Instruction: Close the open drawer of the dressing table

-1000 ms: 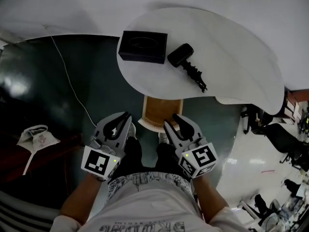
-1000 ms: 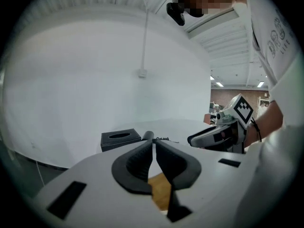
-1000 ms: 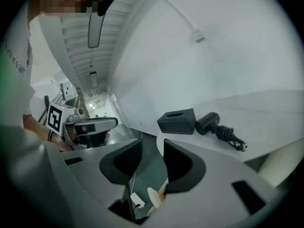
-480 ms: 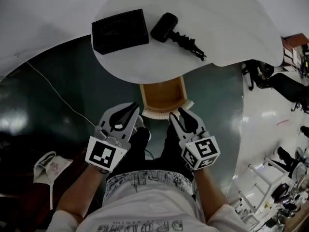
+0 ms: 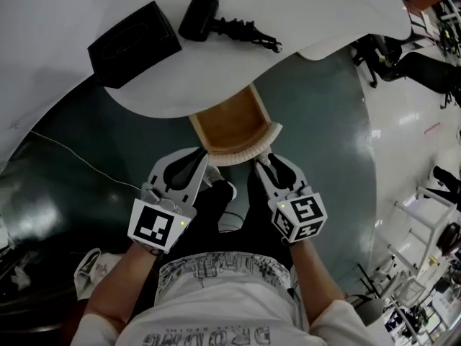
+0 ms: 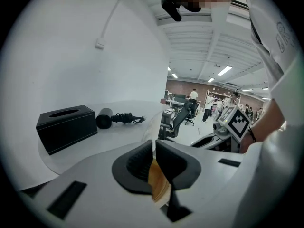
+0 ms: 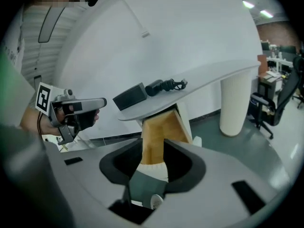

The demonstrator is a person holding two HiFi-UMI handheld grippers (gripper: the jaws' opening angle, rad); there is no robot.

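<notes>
Both grippers brought down and nearer since earlier frame; drawer [image 5: 229, 125] seen pulled well out from under counter [image 5: 216, 78], not yet pushed. Left gripper [image 5: 204, 163] jaws nearly together, empty; right gripper [image 5: 263, 163] jaws apart, empty, at drawer's front edge, contact not confirmed. Whole closing push left

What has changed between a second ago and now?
Both grippers, left and right, have moved in close to the drawer front. Nothing has been gripped or released. The drawer is still open, and the box and hair dryer are unmoved.
</notes>
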